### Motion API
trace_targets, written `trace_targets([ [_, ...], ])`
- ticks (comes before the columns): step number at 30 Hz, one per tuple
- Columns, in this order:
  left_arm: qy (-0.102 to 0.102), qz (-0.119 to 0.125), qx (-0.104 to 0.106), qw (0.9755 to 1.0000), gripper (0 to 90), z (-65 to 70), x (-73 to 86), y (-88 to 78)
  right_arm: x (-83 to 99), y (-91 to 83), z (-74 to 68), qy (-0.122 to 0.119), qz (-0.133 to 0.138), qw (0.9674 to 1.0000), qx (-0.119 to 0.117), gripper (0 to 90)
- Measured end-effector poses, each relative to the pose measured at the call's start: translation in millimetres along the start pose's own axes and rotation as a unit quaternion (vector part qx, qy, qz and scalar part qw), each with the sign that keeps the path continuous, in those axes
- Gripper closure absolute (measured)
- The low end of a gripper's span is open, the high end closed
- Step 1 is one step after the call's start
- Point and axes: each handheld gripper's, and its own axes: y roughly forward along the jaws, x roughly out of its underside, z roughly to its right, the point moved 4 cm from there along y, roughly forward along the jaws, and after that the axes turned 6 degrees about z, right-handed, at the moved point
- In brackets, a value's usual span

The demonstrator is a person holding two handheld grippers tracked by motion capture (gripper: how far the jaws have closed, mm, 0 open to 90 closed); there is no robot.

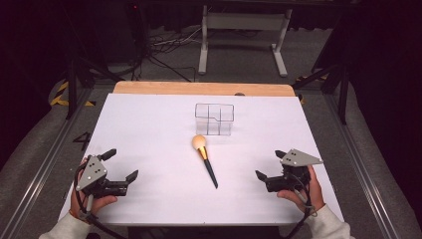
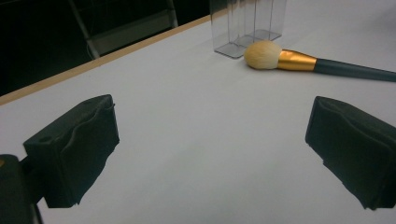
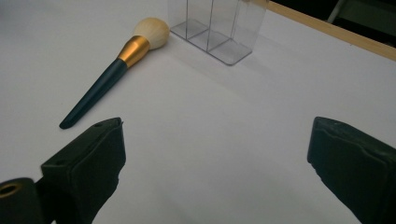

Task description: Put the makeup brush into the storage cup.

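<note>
A makeup brush (image 1: 205, 161) with a cream head, gold collar and dark handle lies flat in the middle of the white table (image 1: 149, 129); its head points toward a clear plastic organizer (image 1: 214, 119) with several compartments just behind it. In the left gripper view the brush (image 2: 299, 61) and organizer (image 2: 247, 25) lie ahead to the right. In the right gripper view the brush (image 3: 112, 70) lies ahead left, the organizer (image 3: 217, 28) beyond. My left gripper (image 1: 120, 164) rests at the near left, open and empty. My right gripper (image 1: 268, 164) sits at the near right, open and empty.
The table's far edge is a wooden strip (image 1: 199, 88). Beyond it stand a white metal frame (image 1: 244, 40) and cables on a grey floor. Metal rails (image 1: 45, 154) run along both sides of the table.
</note>
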Motion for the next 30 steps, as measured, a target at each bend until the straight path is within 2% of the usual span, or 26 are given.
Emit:
trace_targets([
  [1, -0.003, 0.0, -0.001, 1.0, 3.2, -0.3, 0.1, 0.7, -5.0, 4.2, -3.6, 0.001, -0.008, 0.9998, -0.016, 3.9],
  [6, -0.007, -0.013, -0.002, 0.9999, 3.1, -1.9, 3.4, 2.1, -26.0, 26.4, -20.6, -0.017, -0.063, 0.9975, -0.029, 6.9],
  [9, 0.002, -0.007, -0.014, 0.9999, 4.3, -2.2, 2.2, 0.2, -38.1, 41.3, -27.9, -0.007, -0.095, 0.9943, -0.048, 7.1],
  [13, -0.001, -0.003, -0.006, 1.0, 3.6, -2.2, 2.2, 0.1, -51.0, 65.7, -37.7, -0.006, -0.137, 0.9885, -0.063, 9.2],
  [14, -0.001, -0.003, -0.006, 1.0, 3.6, -2.2, 2.2, 0.1, -51.0, 65.7, -37.7, -0.006, -0.137, 0.9885, -0.063, 9.2],
  [17, 0.0, -0.001, -0.005, 1.0, 3.6, -2.0, 1.9, -0.3, -59.0, 87.3, -46.4, 0.003, -0.17, 0.9832, -0.067, 10.4],
  [22, -0.001, -0.003, -0.005, 1.0, 3.8, -2.3, 2.5, 0.0, -65.6, 119.9, -58.5, 0.005, -0.228, 0.9712, -0.07, 11.4],
  [26, 0.006, -0.012, -0.003, 0.9999, 3.4, 0.5, 3.4, 3.0, -76.5, 143.8, -67.4, 0.007, -0.242, 0.9678, -0.07, 12.6],
  [28, 0.006, -0.017, -0.002, 0.9998, 3.4, 1.1, 4.1, 4.1, -76.8, 154.4, -70.9, 0.019, -0.256, 0.9636, -0.076, 13.2],
  [29, 0.006, -0.017, -0.002, 0.9998, 3.5, 1.1, 4.1, 4.1, -76.8, 154.4, -70.9, 0.019, -0.256, 0.9636, -0.076, 13.2],
  [30, 0.007, -0.019, -0.001, 0.9998, 3.6, 1.5, 4.6, 4.6, -74.6, 165.4, -72.1, 0.02, -0.271, 0.9595, -0.074, 16.0],
])
